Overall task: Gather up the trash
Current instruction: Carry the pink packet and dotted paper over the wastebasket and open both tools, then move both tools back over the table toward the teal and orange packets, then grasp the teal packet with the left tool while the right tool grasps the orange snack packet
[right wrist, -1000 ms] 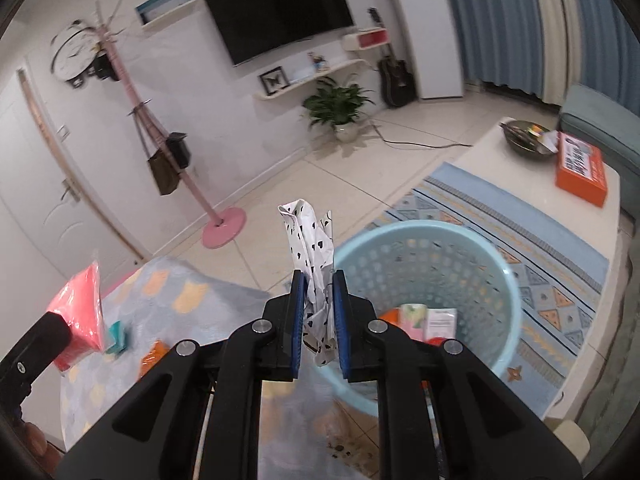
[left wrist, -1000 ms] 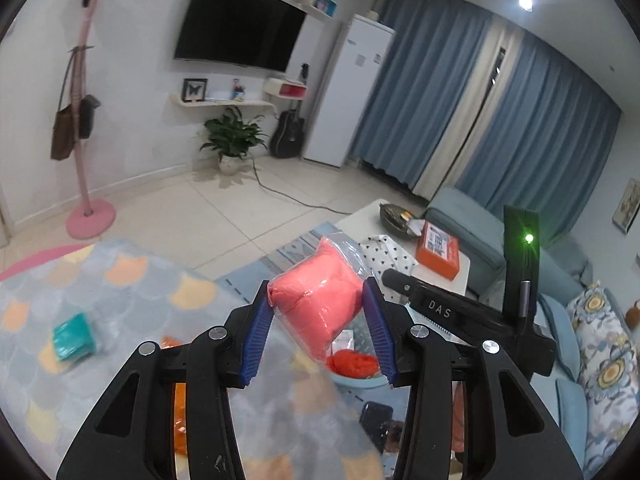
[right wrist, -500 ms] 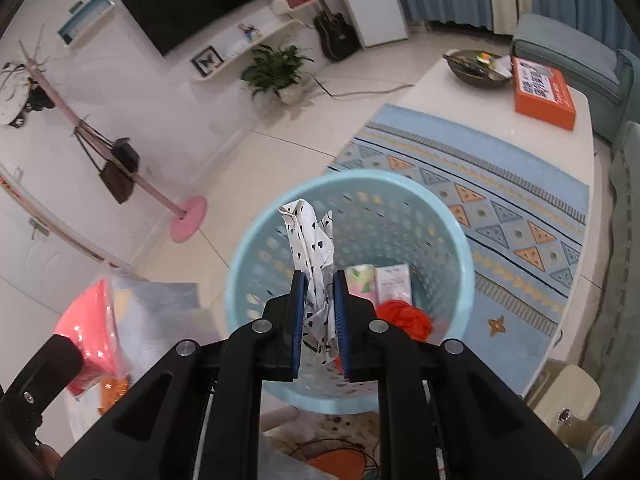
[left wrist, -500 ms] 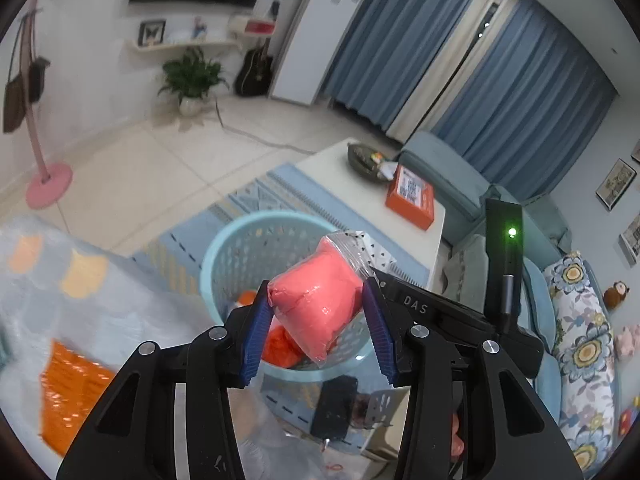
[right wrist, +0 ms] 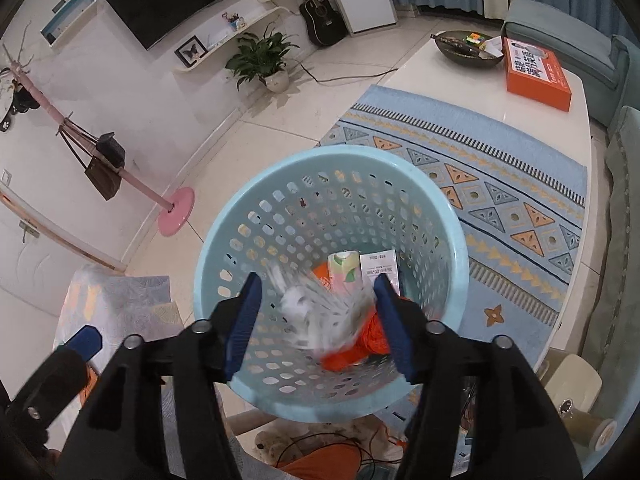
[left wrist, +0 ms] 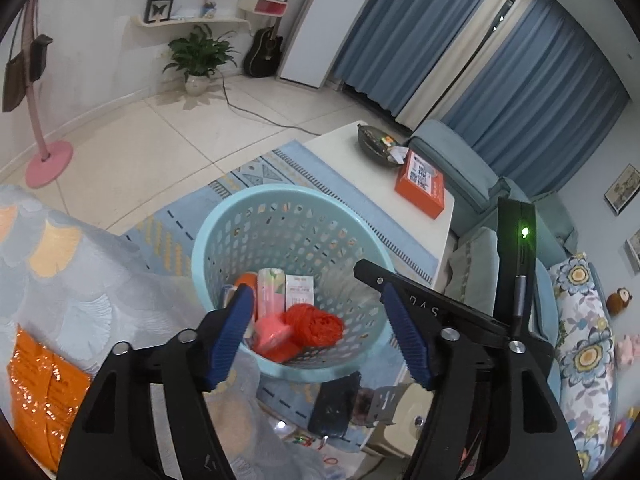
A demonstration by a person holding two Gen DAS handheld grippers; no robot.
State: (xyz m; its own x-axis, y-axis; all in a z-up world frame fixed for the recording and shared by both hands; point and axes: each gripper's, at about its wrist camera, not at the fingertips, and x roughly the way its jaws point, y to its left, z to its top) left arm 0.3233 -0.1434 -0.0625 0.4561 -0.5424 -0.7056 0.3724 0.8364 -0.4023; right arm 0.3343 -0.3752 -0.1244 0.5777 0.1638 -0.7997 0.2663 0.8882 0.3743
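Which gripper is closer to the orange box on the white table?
Right. The right gripper is open over the basket on the side toward the orange box; the left gripper is open over its far side.

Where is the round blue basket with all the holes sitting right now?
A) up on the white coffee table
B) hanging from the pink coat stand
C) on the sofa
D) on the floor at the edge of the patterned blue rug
D: the blue basket stands on the floor, part tile and part patterned rug, apart from the white coffee table.
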